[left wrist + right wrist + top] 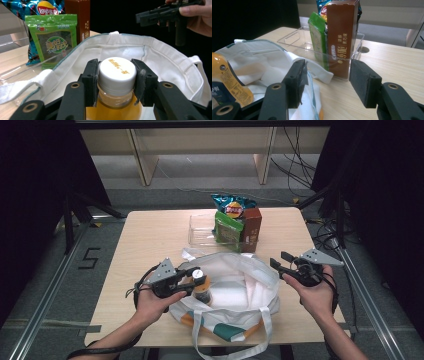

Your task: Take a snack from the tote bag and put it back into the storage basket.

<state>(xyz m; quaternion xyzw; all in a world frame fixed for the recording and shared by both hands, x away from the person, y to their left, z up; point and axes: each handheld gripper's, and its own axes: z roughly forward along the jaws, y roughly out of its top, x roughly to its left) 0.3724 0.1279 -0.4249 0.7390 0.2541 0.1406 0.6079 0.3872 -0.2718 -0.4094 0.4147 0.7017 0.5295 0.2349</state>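
Left gripper view looks straight down its own jaws: the left gripper [117, 82] has closed about halfway, its two black pads pressed against opposite sides of the white cap of the juice bottle [117, 100], just above the orange liquid. The bottle stands upright between the pads, inside the open mouth of the white tote bag [160, 57]. From the high view, that bottle [202, 287] sits at the left part of the bag [250, 292], near the front edge of the table [150, 235]. The right gripper [325, 80] holds nothing; its jaws stand apart, with the tabletop showing in the gap, one pad just over the bag's rim. Beyond it a clear tray [294, 37] holds a brown box [340, 37], a green packet [318, 37] and a blue chip bag [231, 205].
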